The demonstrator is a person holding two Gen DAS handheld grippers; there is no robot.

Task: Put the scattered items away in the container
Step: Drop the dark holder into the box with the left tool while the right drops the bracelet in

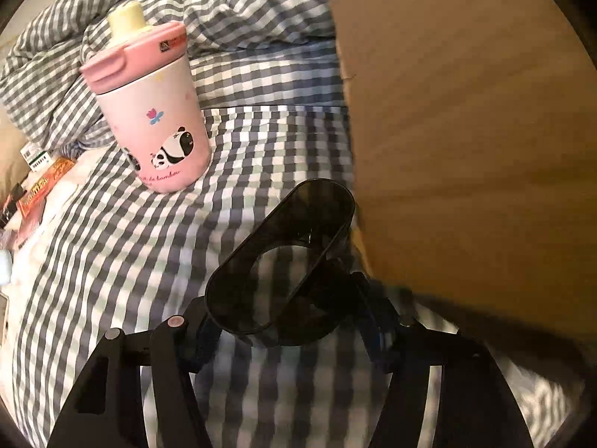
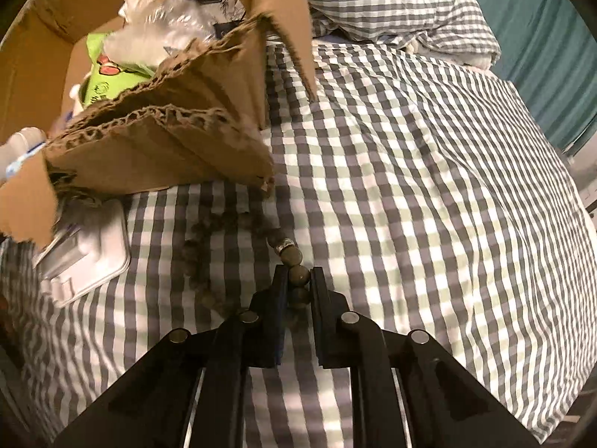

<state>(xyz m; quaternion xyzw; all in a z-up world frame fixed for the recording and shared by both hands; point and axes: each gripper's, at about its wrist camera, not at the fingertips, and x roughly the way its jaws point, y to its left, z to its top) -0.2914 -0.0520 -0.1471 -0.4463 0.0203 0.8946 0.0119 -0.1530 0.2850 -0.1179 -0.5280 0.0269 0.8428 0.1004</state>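
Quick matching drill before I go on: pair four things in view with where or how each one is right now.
Things:
1. pink panda cup
2. dark oval case
3. bead string
4. white plastic tray

States:
a. pinched in the right gripper
b. standing upright on the checked bedding
c. between the left gripper's fingers
d. lying beside the cardboard box, partly under its torn flap

Pairs: 1-b, 2-c, 3-a, 4-d
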